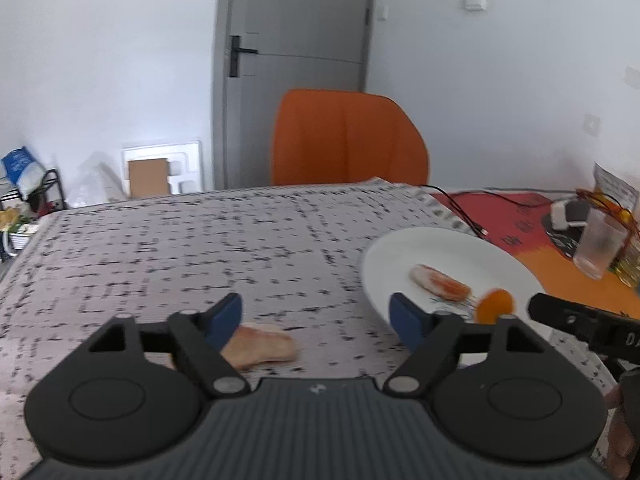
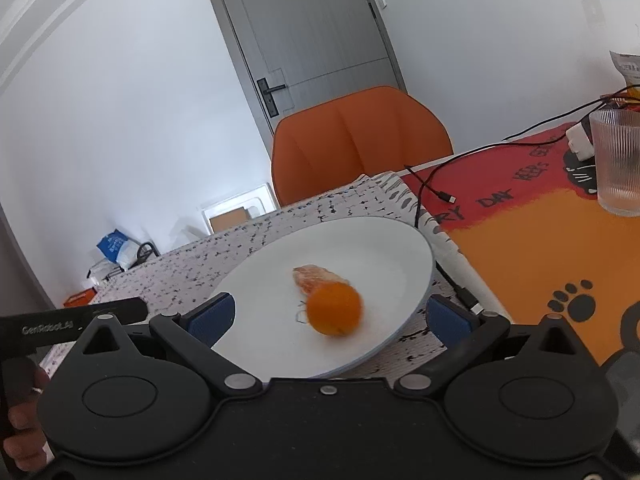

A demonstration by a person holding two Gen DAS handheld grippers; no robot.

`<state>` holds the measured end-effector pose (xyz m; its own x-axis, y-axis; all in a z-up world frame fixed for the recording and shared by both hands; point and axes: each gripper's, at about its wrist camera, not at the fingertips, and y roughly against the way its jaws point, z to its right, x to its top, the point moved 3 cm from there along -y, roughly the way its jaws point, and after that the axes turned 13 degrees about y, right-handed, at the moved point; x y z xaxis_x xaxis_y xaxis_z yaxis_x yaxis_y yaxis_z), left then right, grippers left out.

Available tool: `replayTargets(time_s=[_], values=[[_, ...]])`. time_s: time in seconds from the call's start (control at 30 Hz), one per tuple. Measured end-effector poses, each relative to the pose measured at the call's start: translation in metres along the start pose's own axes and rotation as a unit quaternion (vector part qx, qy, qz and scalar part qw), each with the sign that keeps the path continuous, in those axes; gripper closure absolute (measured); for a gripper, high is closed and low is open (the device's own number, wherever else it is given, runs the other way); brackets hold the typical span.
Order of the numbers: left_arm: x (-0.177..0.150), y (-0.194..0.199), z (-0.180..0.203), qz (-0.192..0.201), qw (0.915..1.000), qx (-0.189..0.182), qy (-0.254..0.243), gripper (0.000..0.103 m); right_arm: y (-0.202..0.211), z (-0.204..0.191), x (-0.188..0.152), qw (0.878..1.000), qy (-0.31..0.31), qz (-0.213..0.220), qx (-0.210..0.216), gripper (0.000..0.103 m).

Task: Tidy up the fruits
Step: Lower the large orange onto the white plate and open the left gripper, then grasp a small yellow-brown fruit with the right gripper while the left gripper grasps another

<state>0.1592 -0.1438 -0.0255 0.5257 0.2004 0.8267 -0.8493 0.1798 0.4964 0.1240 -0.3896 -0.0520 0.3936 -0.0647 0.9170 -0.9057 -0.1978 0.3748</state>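
A white plate [image 2: 380, 240] lies on the patterned cloth; it also shows in the left wrist view [image 1: 440, 248]. On it lie a peeled fruit segment [image 2: 316, 276] [image 1: 440, 283] and a small round orange [image 2: 334, 308] [image 1: 495, 305], blurred. My right gripper [image 2: 328, 314] is open, its fingers apart either side of the orange, not touching it. My left gripper [image 1: 316, 314] is open and empty above the cloth. A pale fruit piece [image 1: 262, 346] lies on the cloth by its left finger [image 1: 224, 316].
An orange chair [image 1: 348, 140] stands at the table's far side before a grey door [image 1: 296, 40]. A ribbed glass [image 2: 618, 160], a white charger [image 2: 580, 142] and black cables [image 2: 432, 188] lie on the orange-red mat [image 2: 540, 248] to the right.
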Motion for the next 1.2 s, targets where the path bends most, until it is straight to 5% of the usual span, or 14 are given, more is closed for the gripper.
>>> replayTargets(time_s=[0.53, 1.2], values=[[0.001, 0.043, -0.066, 0.032, 0.9975, 0.045, 0.044, 0.010, -0.003, -0.043, 0.001, 0.999, 0.010, -0.007, 0.032, 0.000], [-0.010, 0.059, -0.111, 0.014, 0.9960, 0.068, 0.056, 0.010, -0.009, -0.095, -0.001, 0.992, 0.071, -0.035, 0.097, 0.000]])
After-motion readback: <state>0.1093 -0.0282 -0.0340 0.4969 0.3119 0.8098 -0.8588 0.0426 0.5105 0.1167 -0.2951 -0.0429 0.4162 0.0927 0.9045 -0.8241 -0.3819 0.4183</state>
